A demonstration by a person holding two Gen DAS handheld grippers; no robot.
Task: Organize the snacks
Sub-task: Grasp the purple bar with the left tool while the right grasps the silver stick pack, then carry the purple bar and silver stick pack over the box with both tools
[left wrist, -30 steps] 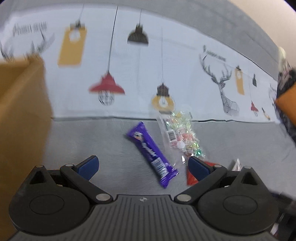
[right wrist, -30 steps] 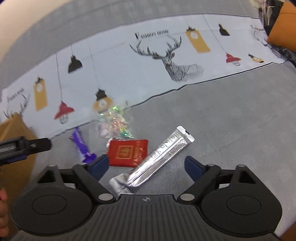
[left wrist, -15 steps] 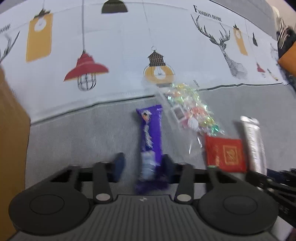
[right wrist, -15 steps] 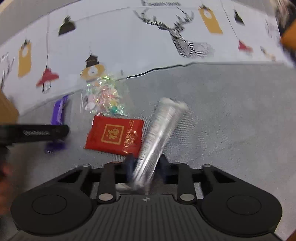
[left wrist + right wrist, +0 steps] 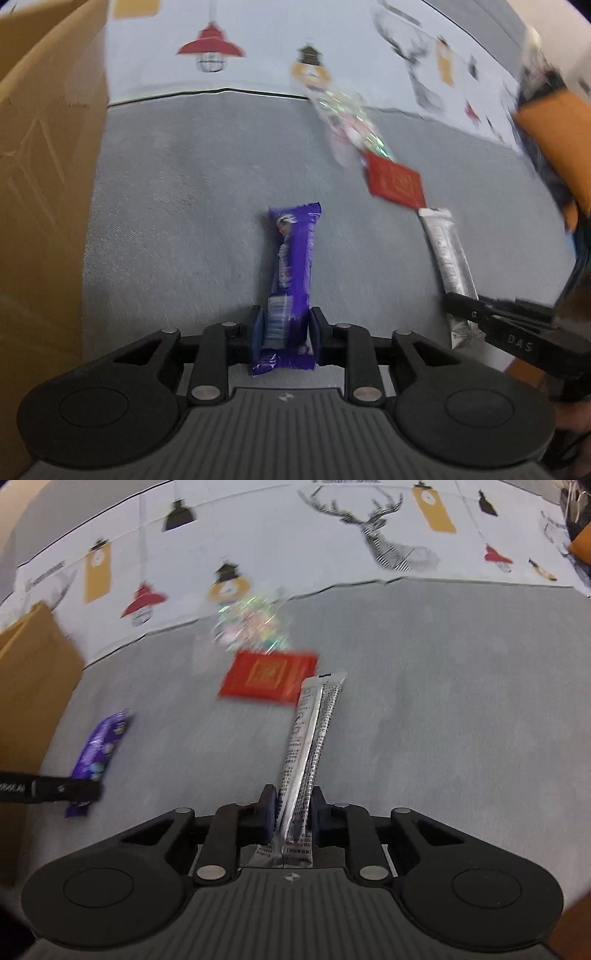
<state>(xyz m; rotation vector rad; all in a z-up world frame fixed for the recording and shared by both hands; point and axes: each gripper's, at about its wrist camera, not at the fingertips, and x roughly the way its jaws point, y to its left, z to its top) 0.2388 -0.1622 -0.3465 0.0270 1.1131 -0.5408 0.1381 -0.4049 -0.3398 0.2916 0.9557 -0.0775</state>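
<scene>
My left gripper (image 5: 284, 328) is shut on the near end of a purple snack bar (image 5: 293, 254), which points away from me over the grey cloth. My right gripper (image 5: 293, 808) is shut on the near end of a long silver stick pack (image 5: 310, 738). A red flat packet (image 5: 267, 674) and a clear bag of colourful candies (image 5: 253, 624) lie beyond on the cloth. The right wrist view also shows the purple bar (image 5: 99, 744) in the left gripper at the left. The left wrist view shows the silver pack (image 5: 448, 258) at the right.
A brown cardboard box (image 5: 40, 184) stands close on the left; it also shows in the right wrist view (image 5: 31, 686). A white printed cloth (image 5: 295, 546) with lamps and deer lies at the back. An orange thing (image 5: 554, 136) sits at the far right.
Both grippers have closed: the left on the purple bar, the right on the silver stick pack. Both have lifted and pulled back, the left one swinging toward the box.
</scene>
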